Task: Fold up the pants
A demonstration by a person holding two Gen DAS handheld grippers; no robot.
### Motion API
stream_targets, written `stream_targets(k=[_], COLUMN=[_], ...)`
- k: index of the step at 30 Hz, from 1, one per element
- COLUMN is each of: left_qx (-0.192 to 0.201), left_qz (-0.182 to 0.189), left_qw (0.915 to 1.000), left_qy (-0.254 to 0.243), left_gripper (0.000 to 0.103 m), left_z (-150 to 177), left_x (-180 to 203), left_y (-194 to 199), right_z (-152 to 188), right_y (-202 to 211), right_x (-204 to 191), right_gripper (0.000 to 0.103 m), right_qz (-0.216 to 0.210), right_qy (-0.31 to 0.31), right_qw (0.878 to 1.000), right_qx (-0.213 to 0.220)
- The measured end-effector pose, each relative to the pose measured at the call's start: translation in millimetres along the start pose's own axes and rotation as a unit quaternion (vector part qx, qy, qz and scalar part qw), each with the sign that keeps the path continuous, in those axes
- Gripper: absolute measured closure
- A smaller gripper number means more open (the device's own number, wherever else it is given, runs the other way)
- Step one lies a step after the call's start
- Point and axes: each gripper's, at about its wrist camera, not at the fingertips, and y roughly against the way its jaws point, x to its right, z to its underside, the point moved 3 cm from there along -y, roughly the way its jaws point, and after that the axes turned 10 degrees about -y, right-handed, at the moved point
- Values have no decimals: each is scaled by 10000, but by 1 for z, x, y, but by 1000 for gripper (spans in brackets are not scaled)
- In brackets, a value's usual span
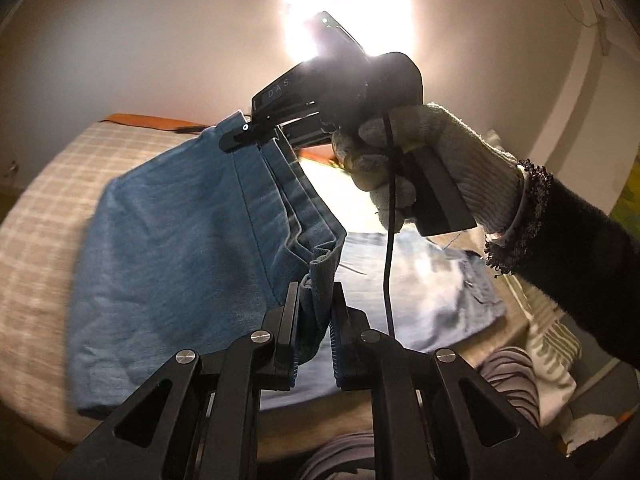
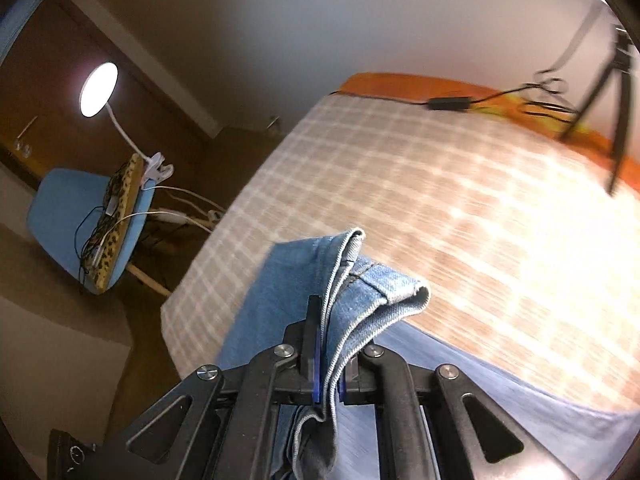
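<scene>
Both grippers, left gripper [image 1: 314, 312] and right gripper [image 2: 329, 344], clamp pants [image 1: 180, 240] hem edges.

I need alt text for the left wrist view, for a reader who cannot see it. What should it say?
The left gripper is shut on a hem of the blue denim pants, while the right gripper, held in a hand in a grey knit glove, clamps another edge higher up. The pants hang between them over a bed with a beige checked cover, lit by a bright lamp.

Pants [image 1: 172, 240] — soft matt blue denim; bedcover [image 2: 420, 184] — checked woven cloth; grippers' [image 1: 314, 320] arms matt black plastic.
</scene>
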Motion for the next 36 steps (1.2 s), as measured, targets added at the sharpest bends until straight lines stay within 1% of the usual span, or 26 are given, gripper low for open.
stream_targets(k=[3,6,12,20,29,33,36], left_qx=[-44,-124,-319,-493,-568,-637,-736], left_qz=[117,224,365,711,1264,1553,1787], left_qw=[9999,9996,9986,9951,9865,9808,9747], left_qy=[-107,-102,-200,-487,-870,-989,-1120], left_gripper=[92,92,92,92,92,92,92], left_z=[0,0,-1,-6,-16,-18,-18], left_x=[18,32,58,98,160,191,218], left_y=[-8,-19,-36,-59,-92,-111,-129], right_z=[11,21,34,51,70,84,94], right_y=[19,32,56,92,147,178,201], right_x=[23,44,77,118,171,201,224], right_gripper=[100,100,100,100,100,100,100], right_qz=[84,186,280,501,819,957,1061], right_qy=[-125,-222,-406,-584,-809,-967,-1091], right_qw=[9998,9994,9981,9957,9900,9862,9831], right_qx=[118,194,361,518,820,940,1019])
